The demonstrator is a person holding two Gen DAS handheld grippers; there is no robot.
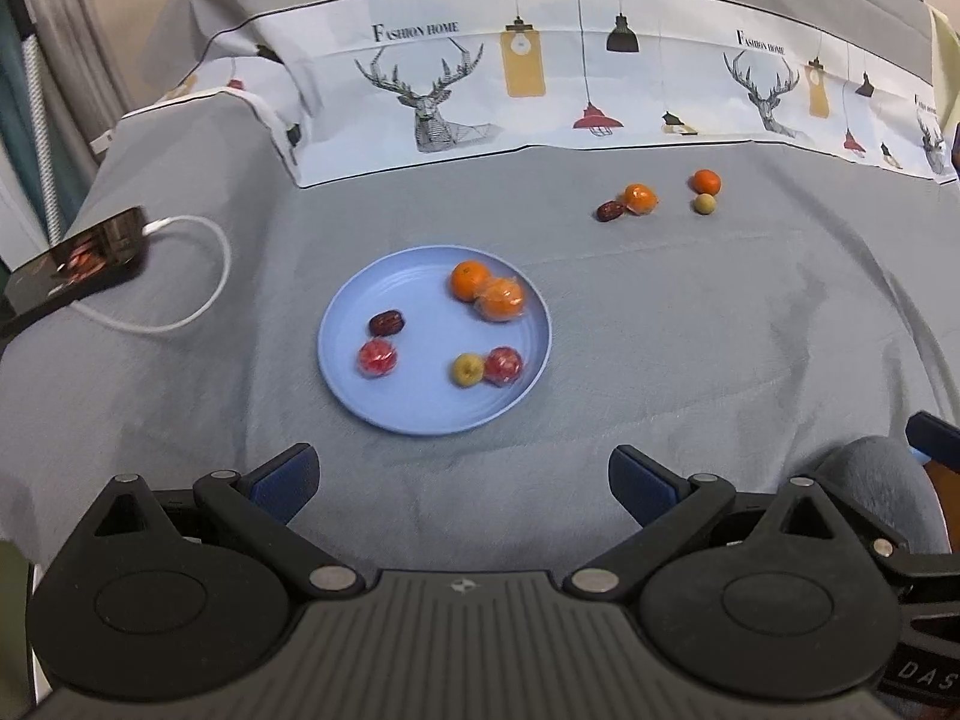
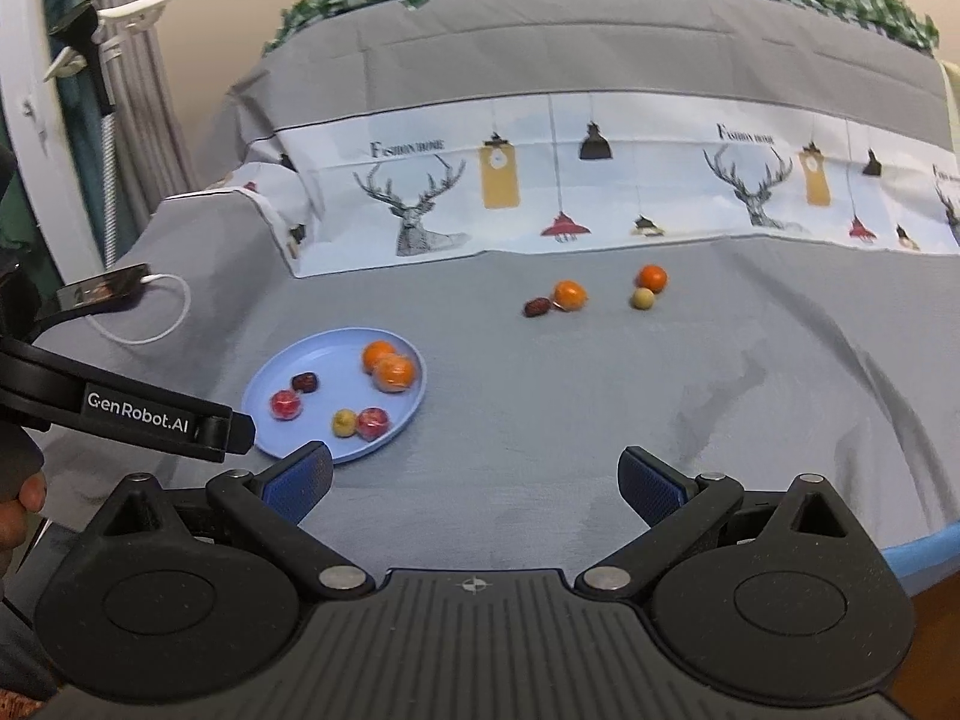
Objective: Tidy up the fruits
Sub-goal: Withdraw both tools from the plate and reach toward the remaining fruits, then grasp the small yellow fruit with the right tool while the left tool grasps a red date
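A blue plate (image 1: 420, 408) (image 2: 270, 384) on the grey cloth holds two oranges (image 1: 468, 280) (image 1: 503, 300), a dark date (image 1: 386, 323), two red wrapped fruits (image 1: 377, 358) (image 1: 503, 365) and a small yellow fruit (image 1: 467, 369). Further back on the cloth lie a date (image 1: 611, 211) (image 2: 537, 306), a wrapped orange (image 1: 639, 198) (image 2: 569, 294), an orange (image 1: 705, 182) (image 2: 652, 278) and a small yellowish fruit (image 1: 705, 203) (image 2: 642, 298). My left gripper (image 1: 462, 489) is open and empty, just before the plate. My right gripper (image 2: 474, 486) is open and empty, right of the plate.
A phone (image 1: 78, 258) (image 2: 102, 288) on a stand with a white cable (image 1: 198, 276) sits at the left. A printed deer-and-lamp cloth band (image 1: 540, 78) rises behind the fruits. The left gripper's body (image 2: 138, 414) shows in the right wrist view, left of the plate.
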